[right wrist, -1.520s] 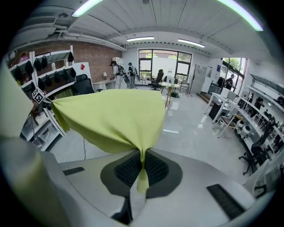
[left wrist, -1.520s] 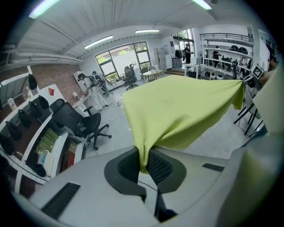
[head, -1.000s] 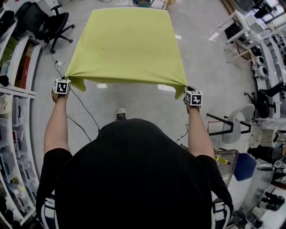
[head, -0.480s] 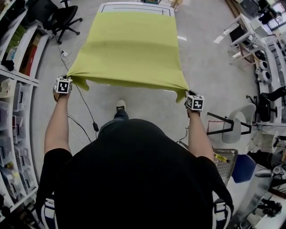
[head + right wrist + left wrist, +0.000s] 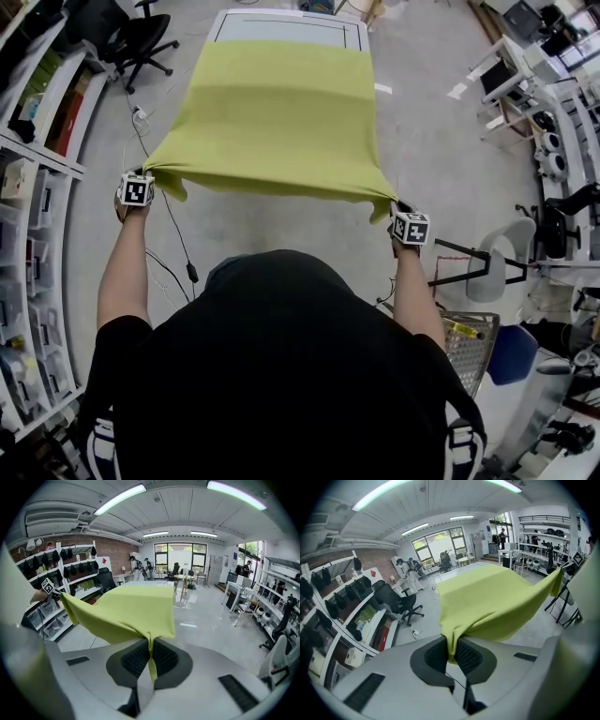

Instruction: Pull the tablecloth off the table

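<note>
Tablecloth (image 5: 272, 122) far end lies on worktop (image 5: 286, 26), near edge taut in air. Left hand-held gripper (image 5: 451, 649) and right hand-held gripper (image 5: 150, 654) each clenched on a corner. Risk: thin pinch slips under tension; uneven pull snags cloth.

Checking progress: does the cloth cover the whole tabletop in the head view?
No, the far strip of the table lies bare beyond the edge of the cloth.
</note>
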A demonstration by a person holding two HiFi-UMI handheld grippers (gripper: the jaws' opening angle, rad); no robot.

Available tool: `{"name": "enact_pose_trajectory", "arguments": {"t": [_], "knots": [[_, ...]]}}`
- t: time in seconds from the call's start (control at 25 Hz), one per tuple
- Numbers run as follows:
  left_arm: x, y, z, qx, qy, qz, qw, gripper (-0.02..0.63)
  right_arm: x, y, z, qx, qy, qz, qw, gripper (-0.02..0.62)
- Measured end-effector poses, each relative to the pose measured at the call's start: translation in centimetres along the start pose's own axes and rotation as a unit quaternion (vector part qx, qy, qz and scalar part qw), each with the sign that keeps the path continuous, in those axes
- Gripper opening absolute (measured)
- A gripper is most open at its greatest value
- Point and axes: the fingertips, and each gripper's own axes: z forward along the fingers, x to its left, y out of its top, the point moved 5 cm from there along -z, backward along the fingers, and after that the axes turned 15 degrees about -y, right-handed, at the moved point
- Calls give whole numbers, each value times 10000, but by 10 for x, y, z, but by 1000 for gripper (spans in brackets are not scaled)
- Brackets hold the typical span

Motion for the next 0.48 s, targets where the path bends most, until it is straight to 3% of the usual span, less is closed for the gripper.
{"name": "enact_pose_trajectory", "arguments": {"t": [0.48], "knots": [[20, -47, -9, 3, -301, 82, 9995, 25, 42, -33, -43, 147, -267, 298, 9991, 23]]}}
